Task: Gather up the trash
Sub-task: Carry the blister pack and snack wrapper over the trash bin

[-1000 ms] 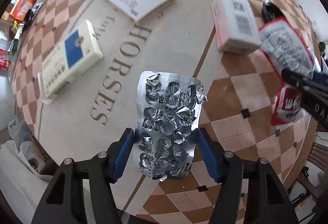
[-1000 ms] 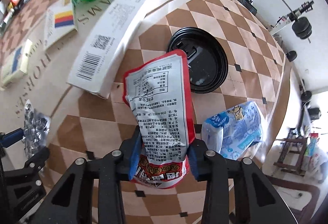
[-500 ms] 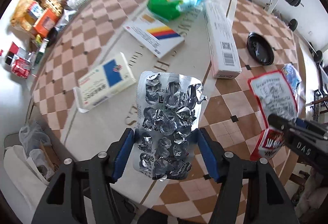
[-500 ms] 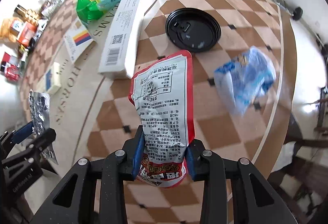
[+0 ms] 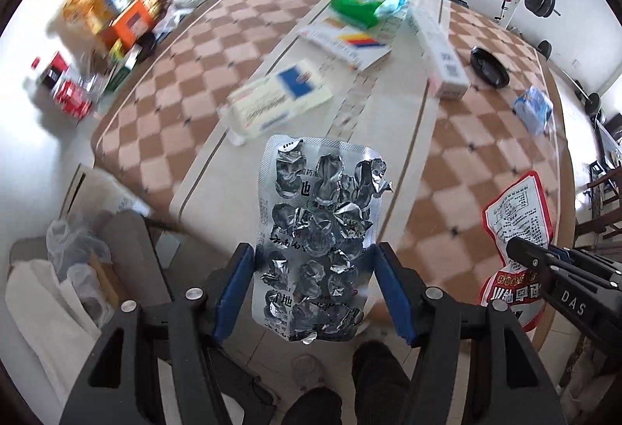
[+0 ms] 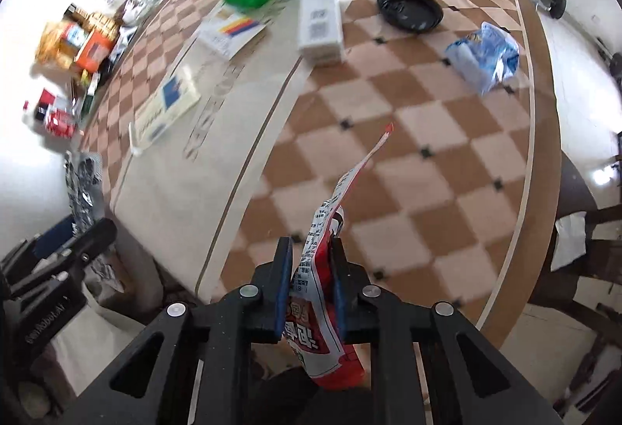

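Note:
My left gripper (image 5: 315, 281) is shut on a crumpled silver blister pack (image 5: 318, 230) and holds it high above the near edge of the checkered table (image 5: 186, 83). My right gripper (image 6: 311, 277) is shut on a red and white snack pouch (image 6: 322, 289), which now stands edge-on between the pads. The pouch also shows in the left wrist view (image 5: 517, 226) at the right. The blister pack shows in the right wrist view (image 6: 83, 188) at the left.
On the table lie a white and blue box (image 5: 280, 98), a flat striped box (image 5: 350, 40), a long white box (image 5: 435, 51), a green and blue bag (image 5: 365, 3), a black lid (image 5: 489, 66) and a blue wrapper (image 5: 533, 108). A bin with bags (image 5: 74, 269) stands on the floor at the left.
Both grippers have risen and pulled back from the table with their loads. The pouch in the right gripper has turned from flat-on to edge-on.

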Action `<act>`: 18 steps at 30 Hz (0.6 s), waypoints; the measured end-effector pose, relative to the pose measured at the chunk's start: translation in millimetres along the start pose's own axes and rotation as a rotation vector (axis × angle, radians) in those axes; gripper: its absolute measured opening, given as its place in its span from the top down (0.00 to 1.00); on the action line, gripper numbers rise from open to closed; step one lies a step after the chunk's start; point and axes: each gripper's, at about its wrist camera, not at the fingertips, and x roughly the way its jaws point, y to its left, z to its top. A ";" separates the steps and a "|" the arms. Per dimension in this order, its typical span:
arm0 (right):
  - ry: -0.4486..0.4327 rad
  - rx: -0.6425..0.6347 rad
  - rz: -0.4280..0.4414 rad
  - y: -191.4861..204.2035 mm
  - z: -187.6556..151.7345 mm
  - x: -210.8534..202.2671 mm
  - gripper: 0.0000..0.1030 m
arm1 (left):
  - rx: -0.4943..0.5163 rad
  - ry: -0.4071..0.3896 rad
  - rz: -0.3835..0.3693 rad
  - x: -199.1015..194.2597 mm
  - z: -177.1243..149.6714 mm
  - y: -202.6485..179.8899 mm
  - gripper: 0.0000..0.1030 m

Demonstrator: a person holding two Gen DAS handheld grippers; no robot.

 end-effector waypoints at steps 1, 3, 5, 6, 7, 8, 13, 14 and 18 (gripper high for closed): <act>0.008 0.017 0.009 3.4 -10.8 1.1 0.81 | -0.004 0.002 -0.005 -0.4 -7.1 5.6 0.41; 0.012 0.051 0.033 12.0 -31.1 1.2 0.81 | -0.006 0.006 -0.008 -0.5 -28.1 22.5 0.41; 0.001 0.068 0.050 25.0 -53.1 -3.0 0.81 | -0.014 0.016 -0.015 1.0 -46.8 37.4 0.41; -0.001 0.075 0.061 31.7 -64.1 -4.2 0.81 | -0.020 0.024 -0.016 3.3 -55.3 44.8 0.41; 0.001 0.082 0.078 41.7 -78.3 -4.2 0.81 | -0.027 0.035 -0.017 5.8 -63.5 51.1 0.41; 0.008 0.080 0.088 48.6 -88.0 -2.3 0.81 | -0.036 0.054 -0.017 10.6 -74.6 60.4 0.41; 0.073 0.042 0.124 89.1 -146.3 20.2 0.81 | -0.061 0.133 -0.007 40.2 -114.6 87.2 0.41; 0.090 0.032 0.128 95.4 -158.0 28.1 0.81 | -0.061 0.148 -0.002 47.7 -121.2 89.2 0.41; 0.154 -0.003 0.130 105.0 -195.7 66.8 0.81 | -0.071 0.212 -0.001 88.5 -145.0 93.0 0.41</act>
